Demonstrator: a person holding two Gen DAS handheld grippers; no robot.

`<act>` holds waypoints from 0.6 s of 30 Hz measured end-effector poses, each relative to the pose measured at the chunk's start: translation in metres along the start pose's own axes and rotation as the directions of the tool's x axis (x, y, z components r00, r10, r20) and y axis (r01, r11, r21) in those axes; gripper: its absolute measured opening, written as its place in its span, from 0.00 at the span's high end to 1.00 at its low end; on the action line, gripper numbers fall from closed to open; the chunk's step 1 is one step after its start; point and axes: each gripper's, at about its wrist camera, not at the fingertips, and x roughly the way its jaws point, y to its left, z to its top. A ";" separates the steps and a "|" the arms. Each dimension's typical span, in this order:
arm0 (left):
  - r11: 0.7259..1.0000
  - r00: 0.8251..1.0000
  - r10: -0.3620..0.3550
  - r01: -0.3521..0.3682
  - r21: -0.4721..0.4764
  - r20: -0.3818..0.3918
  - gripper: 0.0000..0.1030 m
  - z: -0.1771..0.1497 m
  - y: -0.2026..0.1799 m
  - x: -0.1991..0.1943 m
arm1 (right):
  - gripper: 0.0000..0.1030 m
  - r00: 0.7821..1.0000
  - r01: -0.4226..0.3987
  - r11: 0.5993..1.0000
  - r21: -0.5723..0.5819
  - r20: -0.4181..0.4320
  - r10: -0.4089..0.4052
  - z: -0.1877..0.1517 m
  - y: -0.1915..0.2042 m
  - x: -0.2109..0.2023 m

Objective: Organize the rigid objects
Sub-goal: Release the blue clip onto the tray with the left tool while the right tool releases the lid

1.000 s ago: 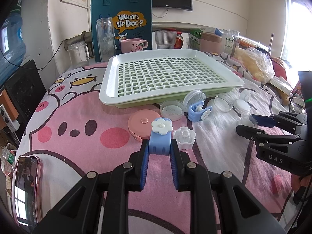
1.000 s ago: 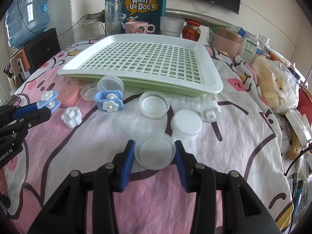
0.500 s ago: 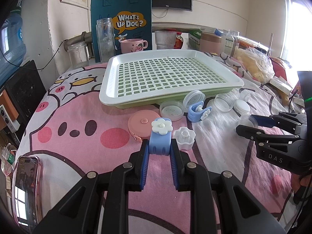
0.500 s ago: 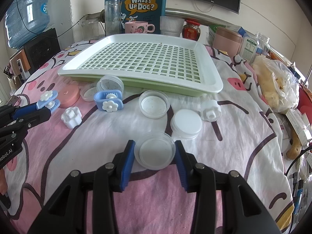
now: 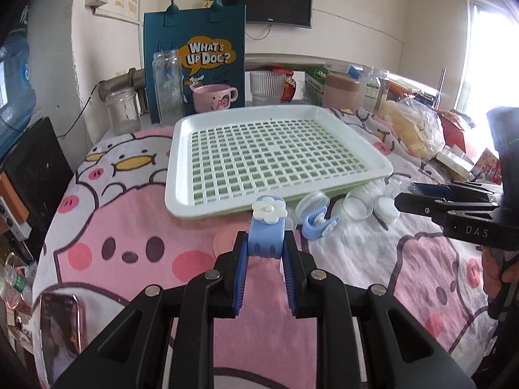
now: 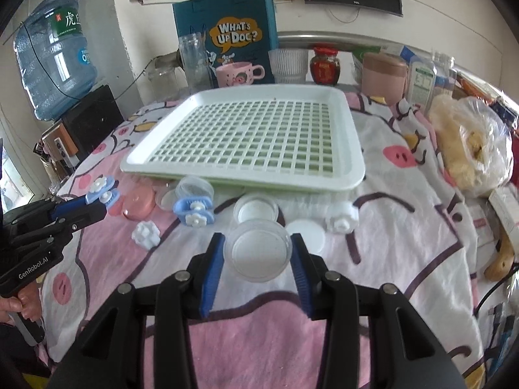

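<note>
A pink cartoon-print tablecloth [image 5: 136, 227] covers the table under both claws. Ahead of both claws, beyond the loose pieces, lies the white slotted tray [image 5: 181, 149] on a green under-tray, with nothing in it. Behind the tray stand a teal tote bag [image 5: 207, 32], a pink mug [image 5: 212, 97] and a clear glass jar [image 5: 167, 84].

The left gripper [image 5: 266, 253] has its blue pads pressed on the sides of a blue flower clip [image 5: 266, 233], whose white flower faces up at the tips; the clip is held clear of the cloth. Just beyond and below it lies a pink round case [image 6: 138, 206], and to the right of that a second blue clip [image 6: 193, 212] lies on the cloth, near the tray's front edge. A white flower-shaped piece [image 6: 146, 234] sits on the cloth to the left of the right claw.

The right gripper [image 6: 258, 253] is closed narrowly on a clear round dish [image 6: 258, 249], one pad on each side of its rim. Just ahead of it sit another clear dish [image 6: 256, 209], a white round lid [image 6: 308, 235] and a white knobbed cap [image 6: 342, 217].
</note>
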 end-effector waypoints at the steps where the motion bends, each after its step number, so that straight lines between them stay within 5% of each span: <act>1: 1.000 1.000 -0.004 0.004 0.008 0.003 0.81 0.011 0.002 0.001 | 0.61 1.000 -0.018 1.000 0.003 0.008 0.018 0.011 -0.003 -0.001; 10: 0.999 0.996 -0.018 0.015 -0.038 -0.091 0.81 0.090 0.027 0.078 | 0.61 0.996 -0.076 0.997 0.025 -0.047 0.077 0.092 -0.016 0.054; 18: 0.993 0.984 -0.029 0.008 -0.118 -0.175 0.81 0.086 0.036 0.144 | 0.61 0.987 0.023 0.999 0.025 -0.159 -0.019 0.105 -0.028 0.131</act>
